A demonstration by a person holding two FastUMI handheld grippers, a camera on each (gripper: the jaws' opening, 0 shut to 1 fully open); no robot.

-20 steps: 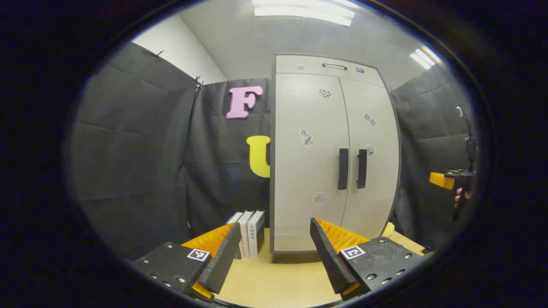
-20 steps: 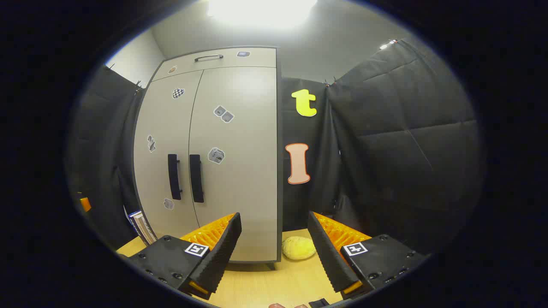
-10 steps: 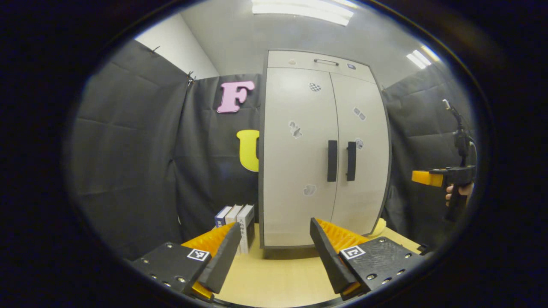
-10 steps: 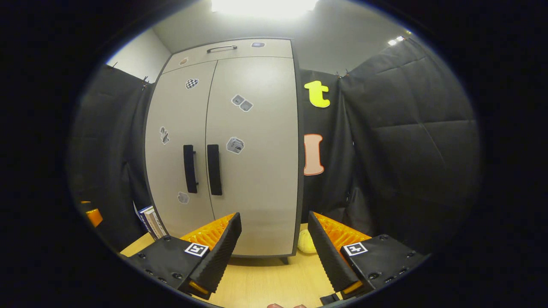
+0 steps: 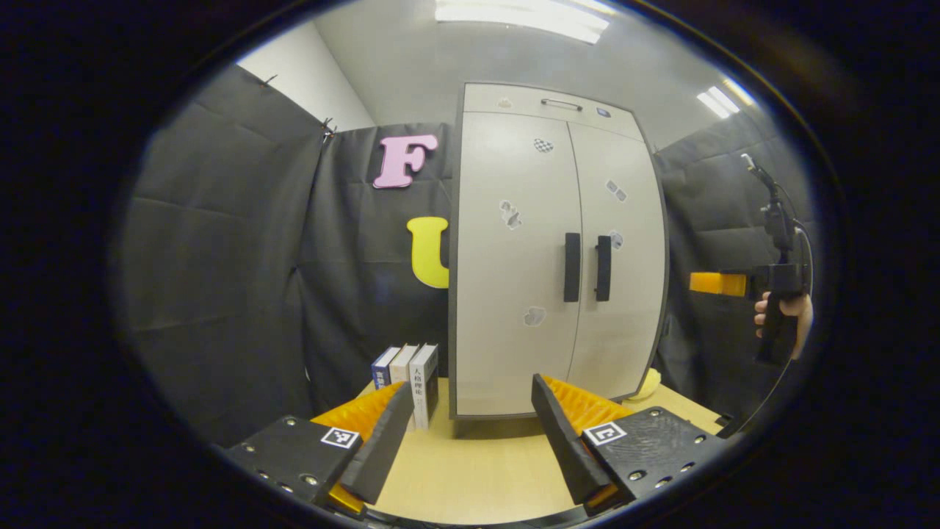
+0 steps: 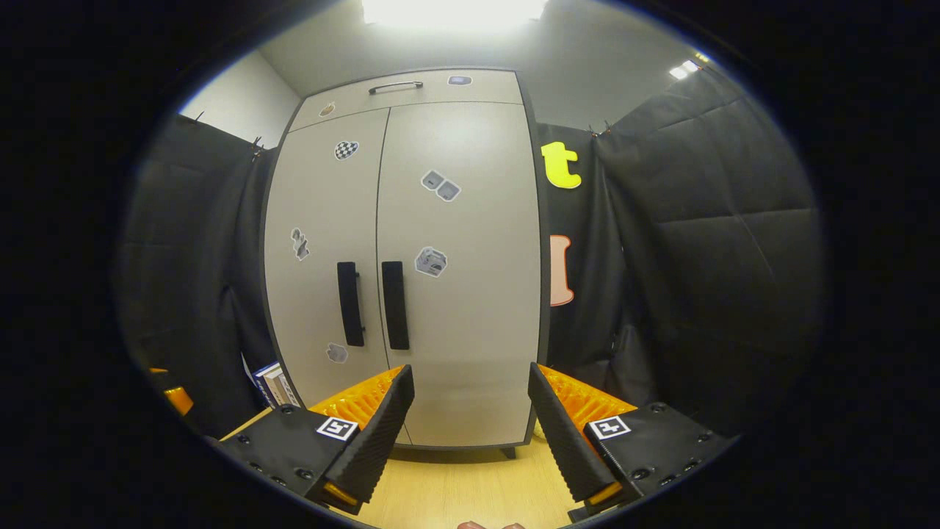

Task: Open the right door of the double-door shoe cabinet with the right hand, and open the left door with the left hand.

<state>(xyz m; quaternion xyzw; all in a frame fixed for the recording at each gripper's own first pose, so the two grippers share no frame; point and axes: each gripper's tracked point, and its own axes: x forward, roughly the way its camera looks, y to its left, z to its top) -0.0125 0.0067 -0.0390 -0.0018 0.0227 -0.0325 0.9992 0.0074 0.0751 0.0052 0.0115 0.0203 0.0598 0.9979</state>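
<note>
The cabinet (image 5: 558, 250) stands upright on the wooden table (image 5: 477, 470), ahead of both grippers, with both doors shut. In the left gripper view the left gripper (image 5: 470, 433) has its jaws spread wide apart and holds nothing; the cabinet's lower front lies straight beyond the gap between the jaws, well apart from them. The left door (image 5: 510, 257) and the right door (image 5: 617, 257) meet at a centre seam, with the left handle (image 5: 572, 267) and the right handle (image 5: 603, 268) just beside each other, above and beyond the right-hand jaw. A row of books (image 5: 407, 378) stands upright against the cabinet's side, beyond the left-hand jaw. A yellow object (image 5: 650, 383) lies at the cabinet's far corner; what it is cannot be told. Far off to the right a hand (image 5: 782, 319) holds the right gripper (image 5: 716, 283), pointing toward the cabinet and not touching it. In the right gripper view that gripper's (image 6: 470, 430) jaws are likewise wide apart and empty, the right door filling the gap beyond them, the two handles above the left-hand jaw.
</note>
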